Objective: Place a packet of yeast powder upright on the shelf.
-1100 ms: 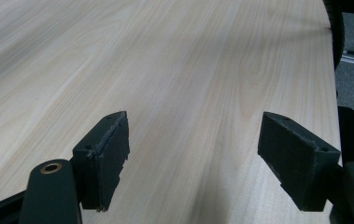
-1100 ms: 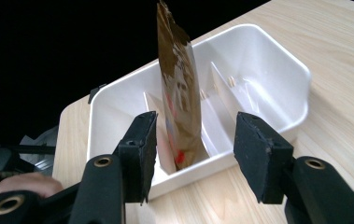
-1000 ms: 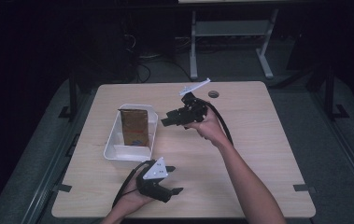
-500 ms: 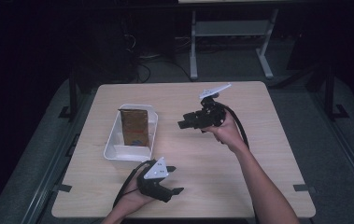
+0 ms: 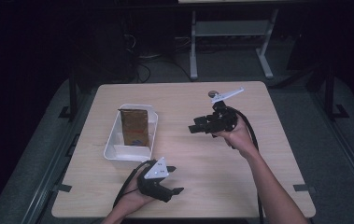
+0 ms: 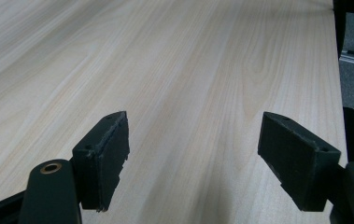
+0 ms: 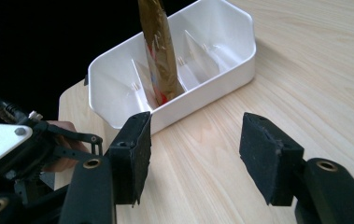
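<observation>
A: What does the brown packet look like?

B: Flat, tall, glossy golden-brown film, with a bit of blue print near its foot in the high view. It stands nearly upright in the white bin, in the middle slot between thin white dividers, leaning slightly. In the right gripper view the packet rises well above the bin's rim.

A: Where is that on the desk?

B: Around nine o'clock from the desk's centre, the bin's long side running from six to twelve.

A: And the hand-held grippers?

B: The right hand-held gripper is held above the desk at about two o'clock from the centre, well apart from the bin, its jaws pointing towards nine. They have just been opening and stand wide with nothing between them; the right gripper view shows bare wood in the gap. The left hand-held gripper sits near six o'clock, just past the bin's near end, jaws wide and empty, aimed towards three.

A: Anything in the way?

B: Between the right jaws and the bin lies open wood. A small dark round thing lies near the far edge at one o'clock, behind the right hand. Cables trail from both grippers toward six.

A: Room to move?

B: The whole three o'clock half of the desk is free wood; the bin sits close to the nine o'clock edge
</observation>
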